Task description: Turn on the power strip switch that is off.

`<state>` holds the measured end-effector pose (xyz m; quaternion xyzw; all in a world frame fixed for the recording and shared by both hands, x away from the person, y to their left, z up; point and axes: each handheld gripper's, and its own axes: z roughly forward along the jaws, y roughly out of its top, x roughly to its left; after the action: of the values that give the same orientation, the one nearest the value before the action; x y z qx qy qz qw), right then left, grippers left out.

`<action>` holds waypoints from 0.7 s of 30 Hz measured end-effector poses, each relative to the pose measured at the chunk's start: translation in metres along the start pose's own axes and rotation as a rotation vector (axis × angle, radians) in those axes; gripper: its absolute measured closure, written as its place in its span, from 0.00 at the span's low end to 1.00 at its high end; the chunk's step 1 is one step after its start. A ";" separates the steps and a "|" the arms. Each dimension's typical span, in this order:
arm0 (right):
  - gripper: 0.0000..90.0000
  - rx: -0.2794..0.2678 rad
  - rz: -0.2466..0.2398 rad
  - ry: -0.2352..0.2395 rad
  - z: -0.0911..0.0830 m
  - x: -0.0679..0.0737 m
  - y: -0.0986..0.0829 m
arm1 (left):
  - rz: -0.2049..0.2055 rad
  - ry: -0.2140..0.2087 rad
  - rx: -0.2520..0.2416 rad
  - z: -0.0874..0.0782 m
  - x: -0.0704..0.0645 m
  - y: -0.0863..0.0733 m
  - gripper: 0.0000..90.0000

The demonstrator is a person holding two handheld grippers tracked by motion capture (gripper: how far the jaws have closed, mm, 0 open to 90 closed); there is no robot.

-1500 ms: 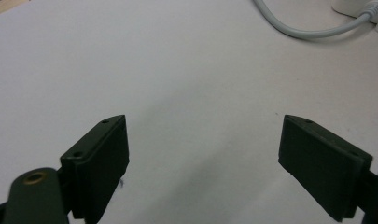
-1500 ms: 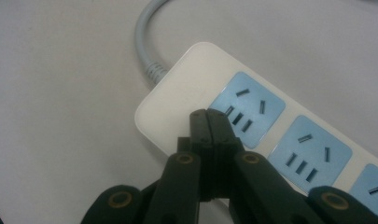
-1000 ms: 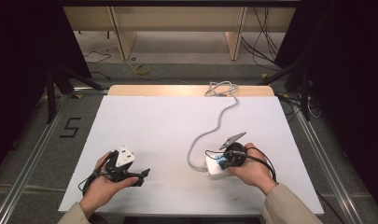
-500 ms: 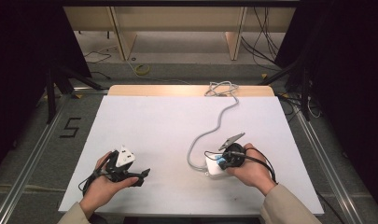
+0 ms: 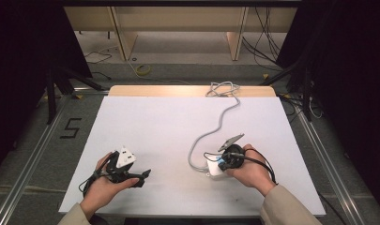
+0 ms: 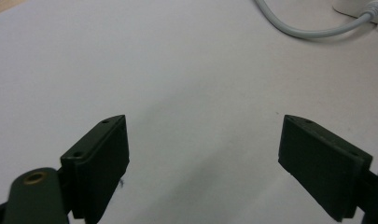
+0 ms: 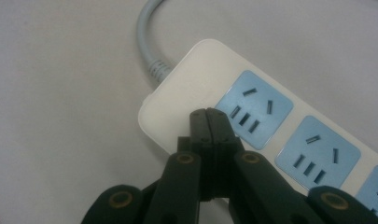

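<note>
right gripper pressed down on power strip; left gripper waiting

at the near right of the white table (image 5: 178, 126), the white power strip (image 7: 224, 102) lies flat under the person's right hand (image 5: 253, 171). the right gripper (image 7: 207, 114) has its jaws pressed together with nothing between them, tips resting on or just above the strip's cord end, beside the first blue socket face (image 7: 254, 109). contact cannot be confirmed from the gripper's own view.

the left gripper (image 6: 203, 144) sits at the near left, jaws spread wide over bare table, holding nothing. a small white block (image 5: 125, 157) rides on top of it in the high view; what it is cannot be made out.

step in hand, as judged: steadying or positioning the strip with the closed right gripper. the next move likely calls for the left gripper to come across and take hold, or for the right jaws to open and grip the strip's edge.

orientation: the strip's long axis runs from the cord end toward the person's right hand. its grey cord (image 5: 211, 131) leaves the cord end, curves round, and runs to the far edge of the table, where the slack lies bunched. sockets face up.
</note>
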<state>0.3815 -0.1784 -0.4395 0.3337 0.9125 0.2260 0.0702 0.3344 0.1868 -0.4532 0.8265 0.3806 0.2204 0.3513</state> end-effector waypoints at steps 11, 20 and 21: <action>1.00 -0.011 0.012 0.001 -0.003 -0.003 -0.001 | 0.003 0.000 0.002 0.000 0.000 0.000 0.18; 1.00 -0.002 0.010 -0.001 -0.003 -0.004 -0.002 | 0.002 0.000 -0.001 0.000 0.000 0.000 0.18; 1.00 -0.001 0.012 -0.002 -0.003 -0.004 -0.002 | 0.002 0.000 -0.001 0.000 0.000 0.000 0.18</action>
<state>0.3827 -0.1831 -0.4379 0.3392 0.9103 0.2268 0.0699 0.3343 0.1867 -0.4531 0.8267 0.3798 0.2211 0.3515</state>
